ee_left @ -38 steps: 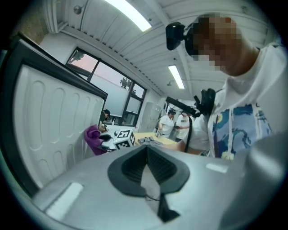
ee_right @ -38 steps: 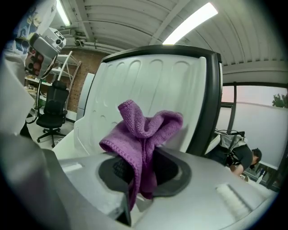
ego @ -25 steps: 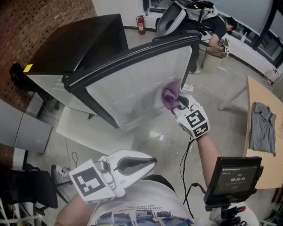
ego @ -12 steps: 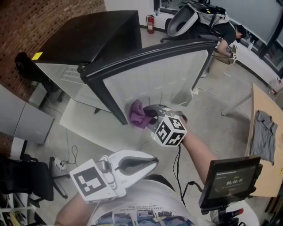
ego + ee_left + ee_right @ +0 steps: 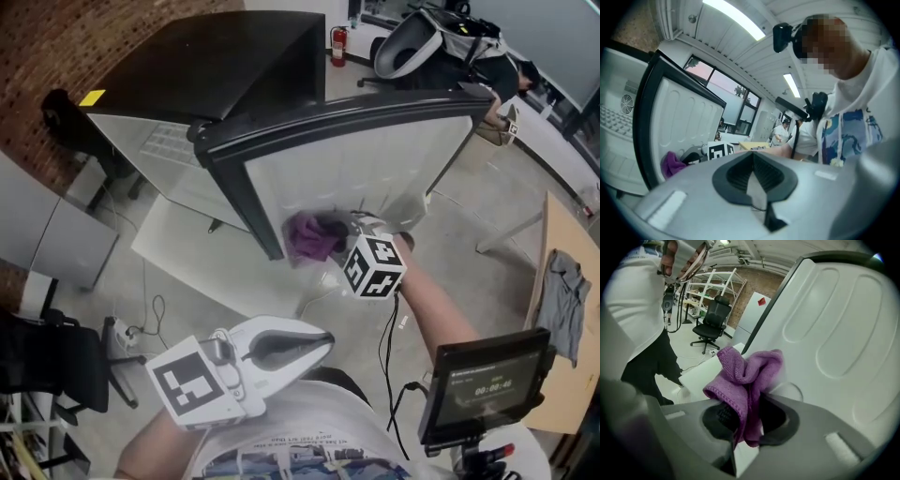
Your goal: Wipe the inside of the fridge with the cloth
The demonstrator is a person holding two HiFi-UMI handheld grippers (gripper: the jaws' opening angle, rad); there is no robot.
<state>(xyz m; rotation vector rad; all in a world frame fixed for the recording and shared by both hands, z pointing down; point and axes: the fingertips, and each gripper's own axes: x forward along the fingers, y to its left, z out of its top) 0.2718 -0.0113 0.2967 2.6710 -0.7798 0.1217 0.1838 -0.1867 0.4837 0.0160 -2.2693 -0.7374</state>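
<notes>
Right tongs (image 5: 336, 231) are clamped on the purple cloth (image 5: 306, 236), which is pressed against the white inner liner of the open fridge door (image 5: 375, 155), at its lower corner. Left tongs (image 5: 317, 341) are closed and empty, held low. Grey floor (image 5: 469, 220); brick wall (image 5: 47, 37).

Your right gripper (image 5: 334, 229) grips the purple cloth (image 5: 305, 236) at the lower corner of the open fridge door (image 5: 375, 159) — on its white inner panel, just beside the black edge. Your left gripper (image 5: 317, 345) hangs low near your chest, well apart from the door.
</notes>
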